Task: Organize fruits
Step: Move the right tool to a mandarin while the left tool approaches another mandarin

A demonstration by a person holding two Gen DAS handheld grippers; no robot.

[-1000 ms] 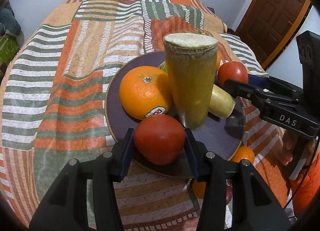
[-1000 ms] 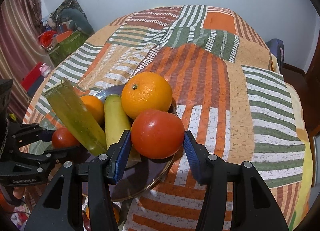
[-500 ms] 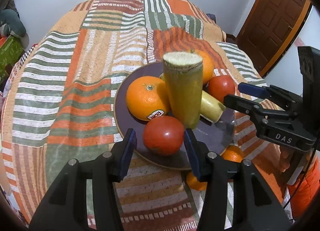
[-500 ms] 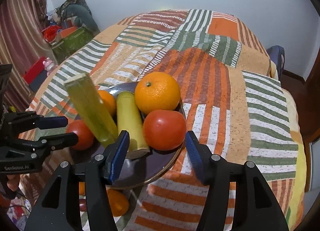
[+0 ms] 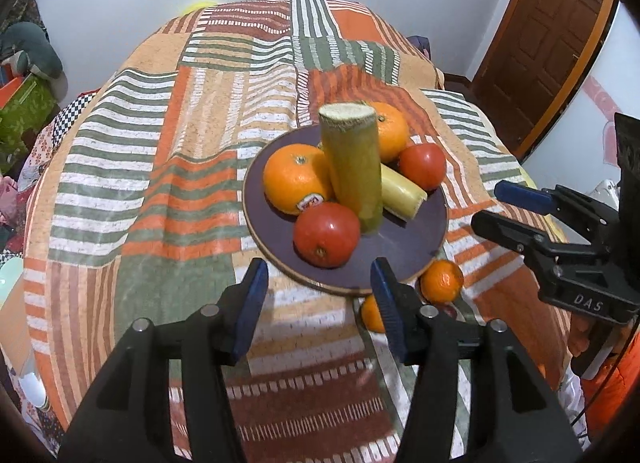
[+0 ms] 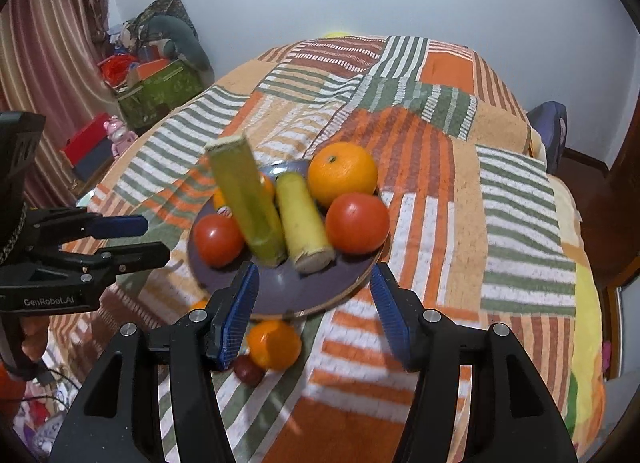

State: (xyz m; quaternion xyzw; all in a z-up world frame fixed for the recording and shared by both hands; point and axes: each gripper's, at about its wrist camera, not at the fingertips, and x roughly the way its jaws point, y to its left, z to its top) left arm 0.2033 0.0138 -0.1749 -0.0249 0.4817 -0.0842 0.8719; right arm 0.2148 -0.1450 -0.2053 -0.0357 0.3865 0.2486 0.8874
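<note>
I judge the sorting mostly done: the round dark purple plate (image 5: 416, 259) on the striped patchwork bedspread (image 5: 160, 183) holds two red tomatoes (image 5: 326, 233), two oranges (image 5: 294, 177) and two yellow-green cane lengths (image 5: 354, 167), one upright, one lying. Small orange mandarins (image 5: 442, 281) sit off its near edge, left to gather. My left gripper (image 5: 320, 303) and right gripper (image 6: 314, 313) hover near the plate, jaws apart, nothing between them
</note>
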